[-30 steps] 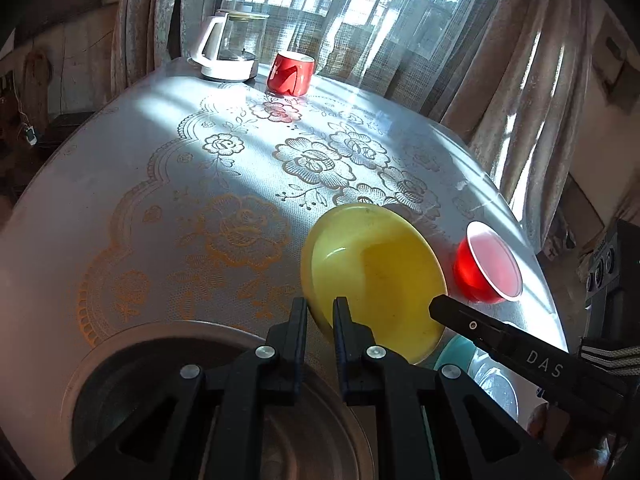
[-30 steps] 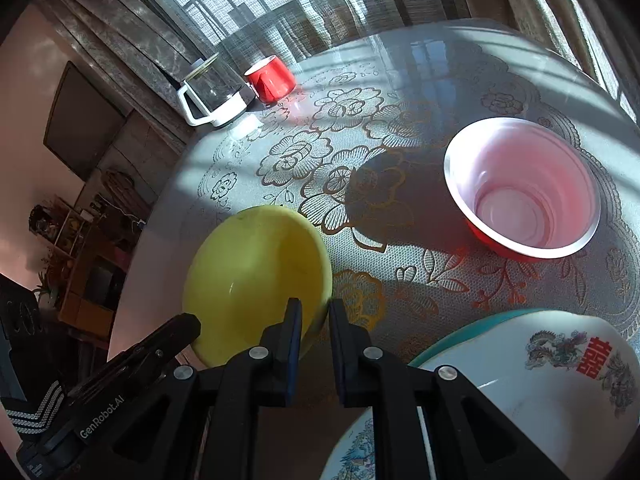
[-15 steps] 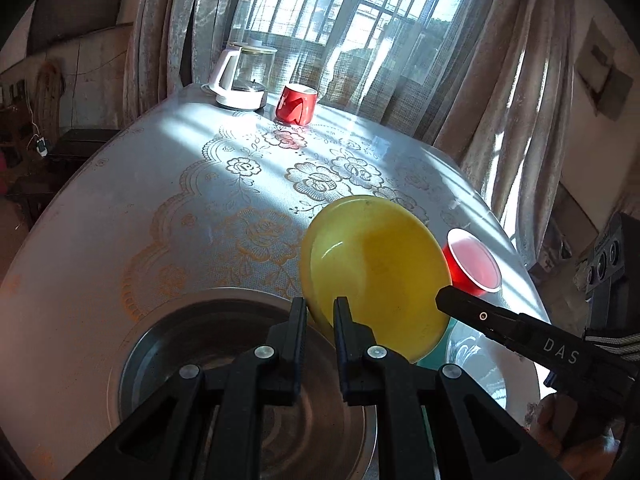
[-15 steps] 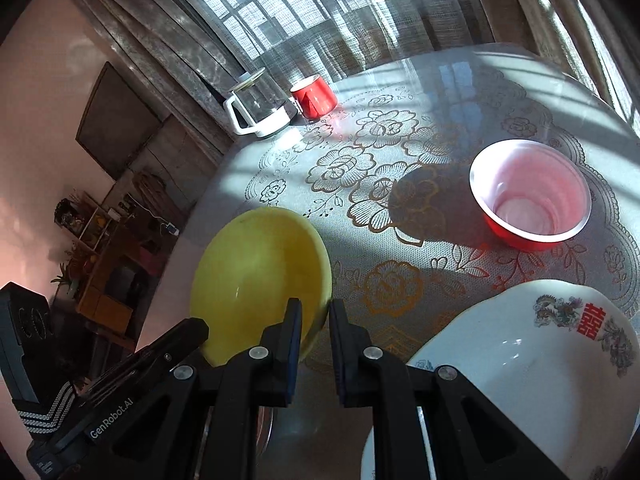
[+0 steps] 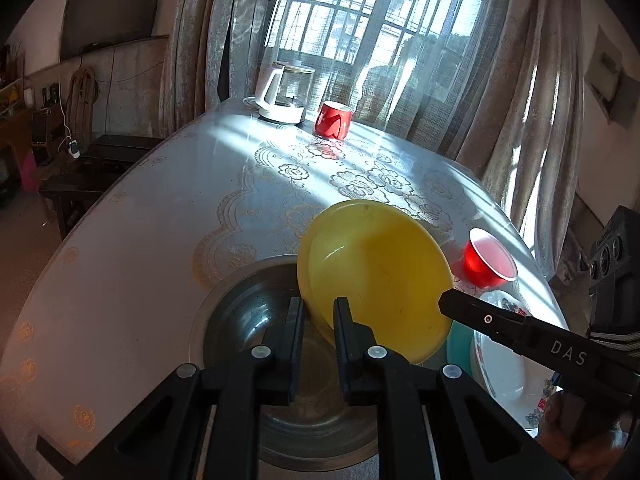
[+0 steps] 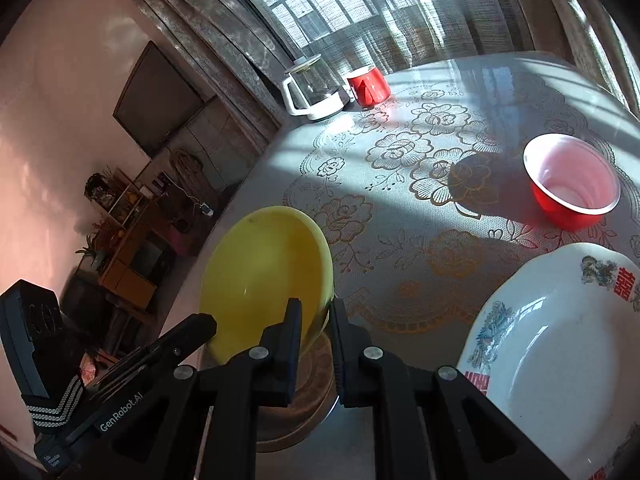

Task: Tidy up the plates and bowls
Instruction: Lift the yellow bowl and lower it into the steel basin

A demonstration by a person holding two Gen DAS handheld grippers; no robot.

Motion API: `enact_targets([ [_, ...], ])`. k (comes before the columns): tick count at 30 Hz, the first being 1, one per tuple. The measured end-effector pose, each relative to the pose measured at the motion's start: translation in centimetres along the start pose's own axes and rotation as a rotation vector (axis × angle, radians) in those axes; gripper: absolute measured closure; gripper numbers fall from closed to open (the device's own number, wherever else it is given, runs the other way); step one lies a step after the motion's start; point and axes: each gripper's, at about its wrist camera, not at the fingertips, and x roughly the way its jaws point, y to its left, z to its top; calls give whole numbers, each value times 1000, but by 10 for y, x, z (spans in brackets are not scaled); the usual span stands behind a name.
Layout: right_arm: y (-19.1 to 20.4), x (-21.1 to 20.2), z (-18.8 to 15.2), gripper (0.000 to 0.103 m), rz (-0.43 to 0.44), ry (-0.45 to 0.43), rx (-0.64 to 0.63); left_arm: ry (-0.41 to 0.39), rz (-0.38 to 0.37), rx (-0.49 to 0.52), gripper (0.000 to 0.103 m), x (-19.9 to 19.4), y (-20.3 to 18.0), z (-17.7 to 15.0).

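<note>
I hold the round yellow plastic bowl with both tools at once. The left gripper is clamped on the bowl's near rim, one finger inside the wall and one outside. The right gripper is clamped on the rim at the opposite side in the same manner; in the left wrist view its finger reaches the bowl's right edge. The bowl is tilted, its opening facing toward the cameras, and it hangs above the round grey metal plate, which lies on the table at the near edge. Just right of the metal plate I see the white ceramic plate with printed red characters and dragon motifs, resting on a teal plate of which only an edge shows. Beyond it the small red bowl with a white rim stands upright on the lace-patterned tablecloth, well apart from the yellow bowl. At the far side of the table, a glass kettle with a white handle stands just beside a red mug.
</note>
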Motion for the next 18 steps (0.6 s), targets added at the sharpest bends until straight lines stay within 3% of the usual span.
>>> enact_targets([
  [18, 18, 13, -34, 89, 22, 73, -35, 14, 33, -15, 89, -16, 25, -29],
])
